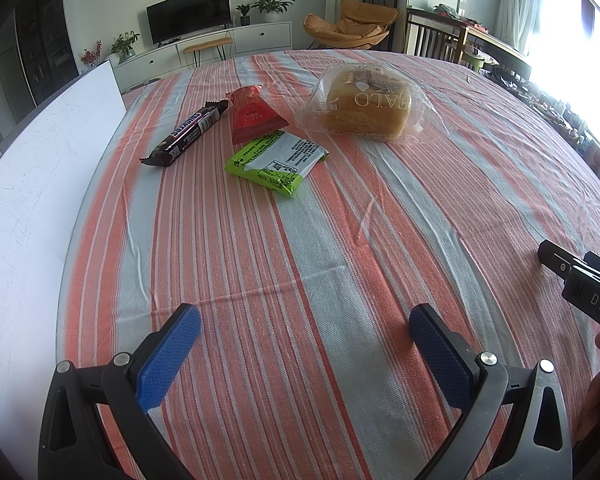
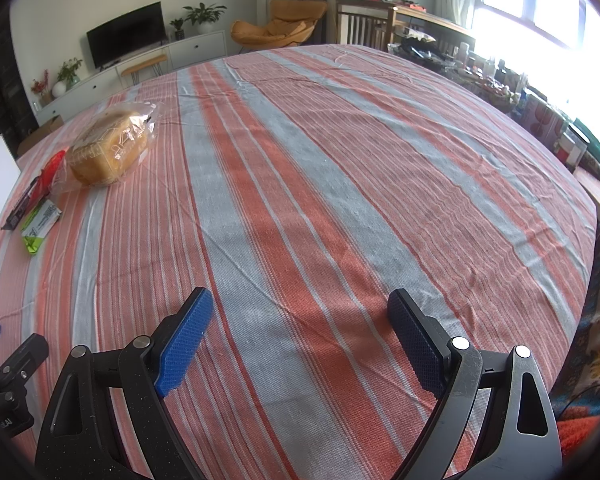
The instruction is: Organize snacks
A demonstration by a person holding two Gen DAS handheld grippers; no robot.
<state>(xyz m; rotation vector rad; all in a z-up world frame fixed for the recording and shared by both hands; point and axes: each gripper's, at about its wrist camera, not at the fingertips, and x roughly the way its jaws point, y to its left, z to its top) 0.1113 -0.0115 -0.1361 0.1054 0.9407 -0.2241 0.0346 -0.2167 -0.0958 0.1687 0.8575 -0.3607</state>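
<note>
1. Four snacks sit bunched on the striped cloth (image 1: 300, 240) at its far left part: a dark bar (image 1: 186, 133), a red pouch (image 1: 254, 114), a green pack (image 1: 276, 162) and a bagged bread (image 1: 364, 108); beside them at the left edge lies a white board (image 1: 40, 184)

2. The left gripper (image 1: 304, 326) hangs low over bare cloth with its blue pads spread wide and nothing between them; the right gripper (image 2: 300, 320) is likewise spread and empty

3. From the left gripper the cluster lies straight ahead and slightly left, well apart from the fingertips; from the right gripper it lies far off to the left, the bread (image 2: 108, 148) nearest, the green pack (image 2: 40, 224) and bar (image 2: 24, 204) beyond at the frame's edge. So the left hand is the nearer one, by my reading

4. The green pack is closest to the left gripper; its long axis runs diagonally, near-left to far-right, so the jaws would need a slight turn to close across its short side

5. The bar's long axis also runs diagonally toward far-right, roughly parallel to the board's edge and near it. The pouch touches or overlaps the green pack's far corner; I cannot tell which lies on top

6. Nothing has yet been sorted, as far as the layout shows, and no container is visible, so the target arrangement is unclear
</note>
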